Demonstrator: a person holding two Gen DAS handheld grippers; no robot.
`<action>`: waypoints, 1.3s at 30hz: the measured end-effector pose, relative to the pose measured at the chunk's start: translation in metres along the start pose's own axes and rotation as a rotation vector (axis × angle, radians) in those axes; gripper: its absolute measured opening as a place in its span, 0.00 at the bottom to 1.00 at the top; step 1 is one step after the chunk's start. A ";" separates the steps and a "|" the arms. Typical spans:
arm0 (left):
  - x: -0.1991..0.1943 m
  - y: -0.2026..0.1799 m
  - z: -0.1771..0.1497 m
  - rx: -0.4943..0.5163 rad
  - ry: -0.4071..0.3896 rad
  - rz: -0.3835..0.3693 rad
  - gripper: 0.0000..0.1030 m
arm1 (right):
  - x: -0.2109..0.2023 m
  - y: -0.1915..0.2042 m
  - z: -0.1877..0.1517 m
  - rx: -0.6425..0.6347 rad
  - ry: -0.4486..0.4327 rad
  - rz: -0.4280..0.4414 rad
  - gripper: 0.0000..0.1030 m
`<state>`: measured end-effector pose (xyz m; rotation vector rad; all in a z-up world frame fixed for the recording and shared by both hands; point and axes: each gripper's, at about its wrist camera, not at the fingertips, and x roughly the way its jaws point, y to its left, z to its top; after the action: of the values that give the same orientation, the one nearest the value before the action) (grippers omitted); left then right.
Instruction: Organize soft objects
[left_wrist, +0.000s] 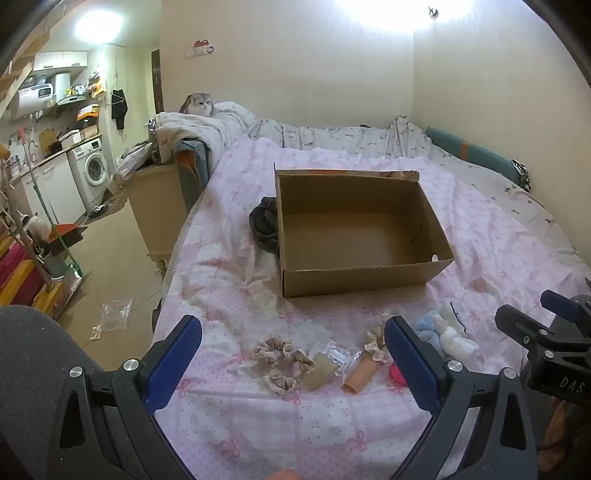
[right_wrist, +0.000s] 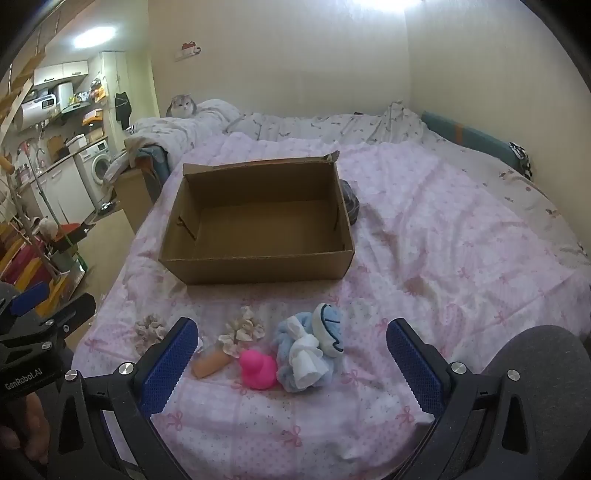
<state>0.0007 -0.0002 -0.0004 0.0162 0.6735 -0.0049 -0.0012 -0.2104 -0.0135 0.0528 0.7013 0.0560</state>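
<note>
Beyond both wide-open, empty grippers' fingers (left_wrist: 173, 354) (right_wrist: 413, 362), the cardboard box (right_wrist: 258, 266) sits empty; only the right view shows the whole pink duck (right_wrist: 257, 371).

Matt brown cardboard is forming the box (right_wrist: 258, 225); the duck (right_wrist: 257, 369) is showing glossy pink plastic; textured blue pads (right_wrist: 168, 365) are lining black fingers.

Two printed marks, each on a hand-held gripper body

"GenRobot.AI" stands in white on the black left hand-held gripper (right_wrist: 29, 325); the letters "DAS" show, cut off, on the black right hand-held gripper (left_wrist: 543, 314).
</note>
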 end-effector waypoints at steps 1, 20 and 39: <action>0.000 0.000 0.000 -0.002 -0.005 -0.002 0.96 | 0.000 0.000 0.000 0.000 -0.001 0.000 1.00; -0.001 0.000 0.000 -0.001 -0.009 -0.001 0.96 | 0.000 0.000 0.000 0.000 -0.002 -0.002 1.00; 0.000 0.000 0.000 -0.003 -0.009 -0.001 0.96 | -0.001 0.001 0.000 -0.003 -0.004 -0.004 1.00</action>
<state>0.0002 -0.0001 -0.0002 0.0135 0.6649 -0.0051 -0.0021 -0.2095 -0.0129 0.0482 0.6969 0.0533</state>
